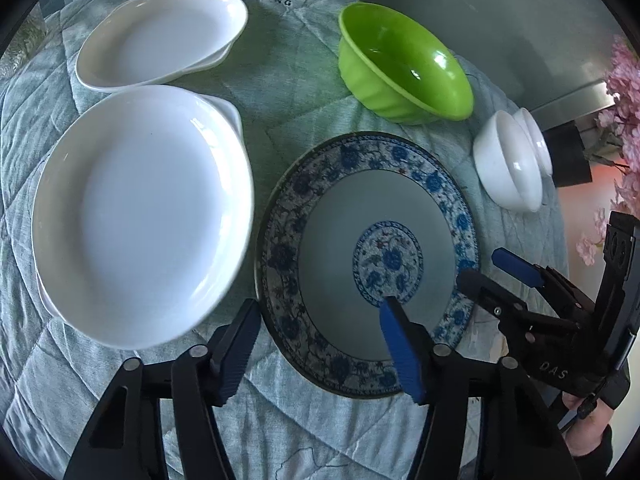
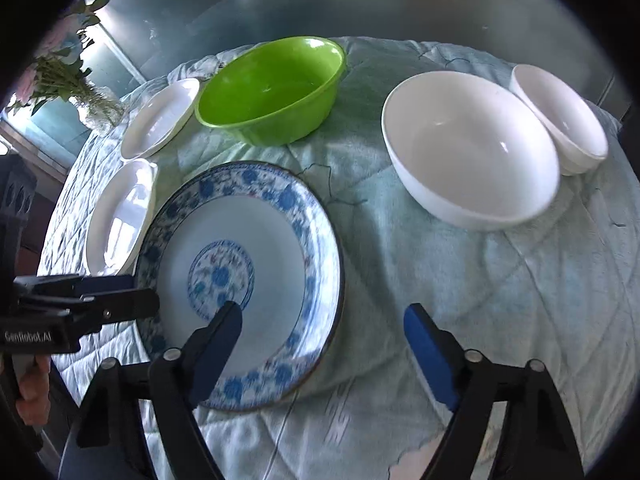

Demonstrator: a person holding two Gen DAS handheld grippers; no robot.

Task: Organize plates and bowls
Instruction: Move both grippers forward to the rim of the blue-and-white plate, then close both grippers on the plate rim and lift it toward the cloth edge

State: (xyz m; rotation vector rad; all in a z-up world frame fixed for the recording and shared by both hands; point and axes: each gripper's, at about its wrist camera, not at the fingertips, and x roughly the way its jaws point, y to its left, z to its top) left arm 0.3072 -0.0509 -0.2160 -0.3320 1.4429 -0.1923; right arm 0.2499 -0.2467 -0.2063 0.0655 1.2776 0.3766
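Observation:
A blue-patterned plate (image 1: 344,248) (image 2: 256,256) lies on the quilted table in front of both grippers. My left gripper (image 1: 316,332) is open, its fingers over the plate's near rim. My right gripper (image 2: 324,344) is open above the plate's right edge; it also shows in the left wrist view (image 1: 496,276). Two white dishes (image 1: 140,216) (image 1: 164,36) lie to the left, seen edge-on in the right wrist view (image 2: 120,216) (image 2: 160,116). A green bowl (image 1: 404,64) (image 2: 272,88) stands behind the plate. A large white bowl (image 2: 472,148) and a small one (image 2: 560,116) stand to the right (image 1: 512,160).
A pale green quilted cloth (image 2: 440,280) covers the round table. Pink flowers (image 1: 624,92) stand by the table's right side. A vase of flowers (image 2: 68,76) shows at the far left edge. The left gripper appears in the right wrist view (image 2: 120,296).

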